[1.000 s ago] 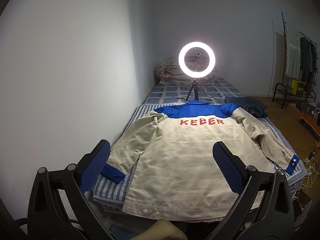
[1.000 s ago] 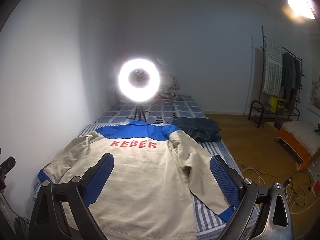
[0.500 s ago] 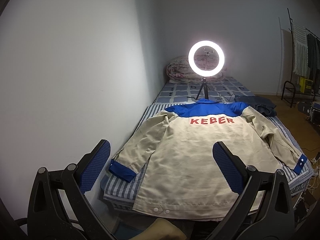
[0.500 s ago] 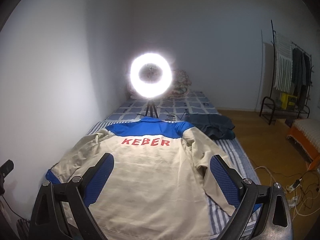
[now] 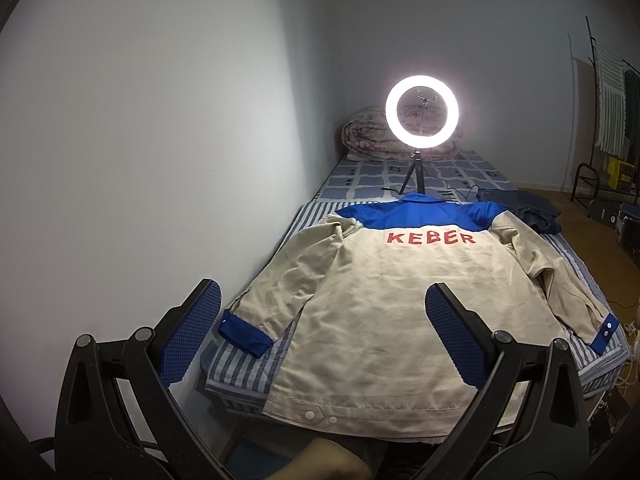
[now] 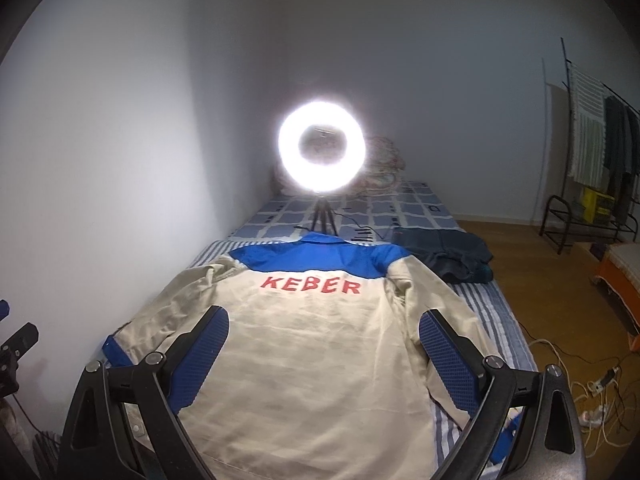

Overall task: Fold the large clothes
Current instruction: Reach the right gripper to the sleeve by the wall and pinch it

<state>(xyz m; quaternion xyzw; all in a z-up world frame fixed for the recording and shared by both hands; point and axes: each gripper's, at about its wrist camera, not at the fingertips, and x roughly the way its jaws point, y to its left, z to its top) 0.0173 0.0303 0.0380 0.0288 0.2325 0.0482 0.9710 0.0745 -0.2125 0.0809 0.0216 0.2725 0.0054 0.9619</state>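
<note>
A beige work jacket (image 5: 384,304) with a blue yoke, blue cuffs and red "KEBER" lettering lies spread back-up on the bed, both sleeves out; it also shows in the right wrist view (image 6: 312,356). My left gripper (image 5: 320,332) is open and empty, held above the foot of the bed near the jacket's left sleeve and hem. My right gripper (image 6: 322,356) is open and empty above the jacket's lower back. Neither touches the cloth.
The bed (image 5: 352,178) runs along the white wall on the left. A lit ring light (image 5: 422,112) on a small tripod stands behind the collar. Dark folded clothes (image 6: 452,254) lie at the right. A clothes rack (image 6: 592,168) and floor cables (image 6: 592,396) are at the right.
Both grippers have shifted to the left and a little back; the jacket now sits further right in both views. The jaws stay open and the jacket has not moved.
</note>
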